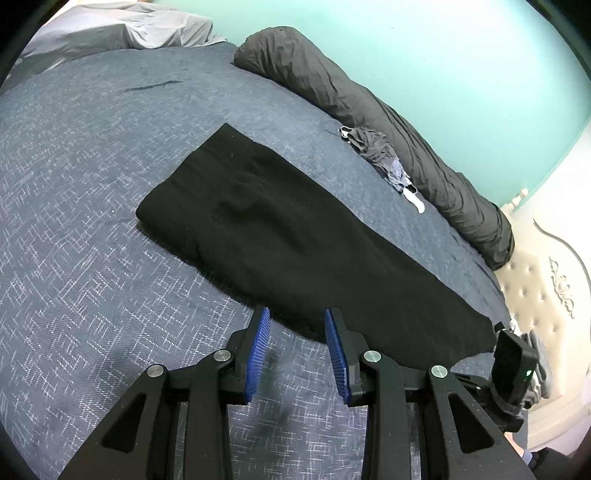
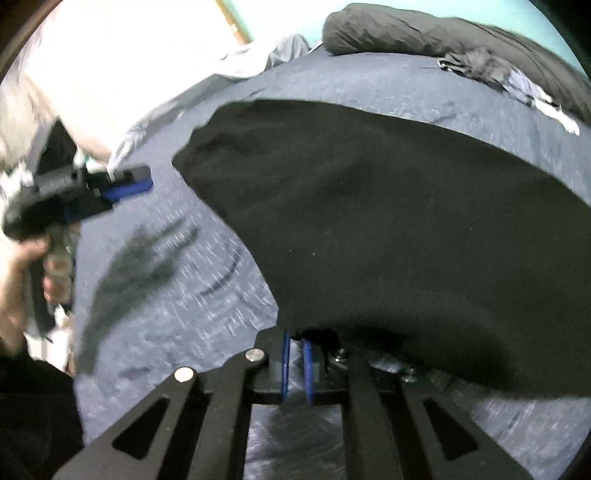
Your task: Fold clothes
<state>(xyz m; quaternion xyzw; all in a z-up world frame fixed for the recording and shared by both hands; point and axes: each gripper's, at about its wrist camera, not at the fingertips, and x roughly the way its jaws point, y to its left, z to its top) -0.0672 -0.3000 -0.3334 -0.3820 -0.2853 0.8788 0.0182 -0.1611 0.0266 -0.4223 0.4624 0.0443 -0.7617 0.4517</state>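
A long black garment point(image 1: 295, 236) lies folded lengthwise on the blue patterned bedspread point(image 1: 74, 221). In the left wrist view my left gripper point(image 1: 296, 314) is open, its blue pads point(image 1: 258, 350) just short of the garment's near edge and holding nothing. My right gripper point(image 1: 513, 362) shows at the garment's far right end. In the right wrist view the right gripper point(image 2: 295, 338) is shut on the edge of the black garment point(image 2: 388, 221), which drapes over its tips and hides them. The left gripper point(image 2: 125, 184) hovers at the left, held by a hand point(image 2: 18, 266).
A dark grey rolled duvet point(image 1: 369, 110) runs along the teal wall. A small heap of dark and blue clothes point(image 1: 380, 155) sits beside it. Crumpled grey sheets point(image 1: 129, 29) lie at the far corner. A cream tufted headboard point(image 1: 539, 295) bounds the bed on the right.
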